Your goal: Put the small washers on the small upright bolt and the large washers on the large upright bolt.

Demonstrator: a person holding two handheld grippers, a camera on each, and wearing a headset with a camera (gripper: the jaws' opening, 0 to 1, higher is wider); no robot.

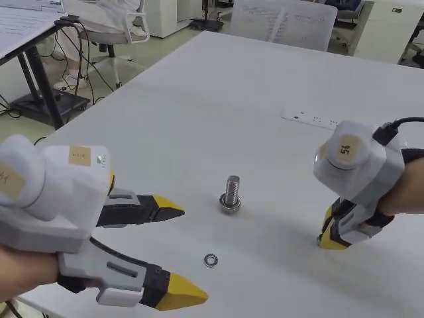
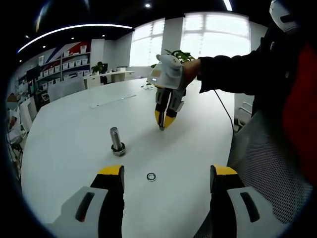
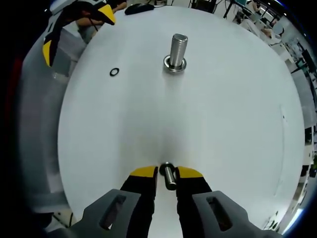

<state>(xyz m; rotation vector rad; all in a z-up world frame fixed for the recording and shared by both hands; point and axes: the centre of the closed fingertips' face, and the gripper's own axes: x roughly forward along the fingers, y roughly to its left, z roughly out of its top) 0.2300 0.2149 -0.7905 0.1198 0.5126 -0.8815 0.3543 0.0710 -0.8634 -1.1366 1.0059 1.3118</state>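
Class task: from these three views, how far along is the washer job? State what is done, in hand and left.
Done: the large bolt stands upright; the ring at its foot may be a washer, I cannot tell. In hand: the right gripper is shut on the small bolt. Left: one washer lies loose on the table, before the open left gripper.

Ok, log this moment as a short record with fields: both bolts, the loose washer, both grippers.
large bolt: upright on the white table
washer: lying flat on the table, apart from the large bolt, on the side nearer the person
left gripper: open, holding nothing, jaws spread close to the washer
right gripper: pointed down at the table, off to the side of the large bolt
small bolt: pinched between the right gripper's jaws
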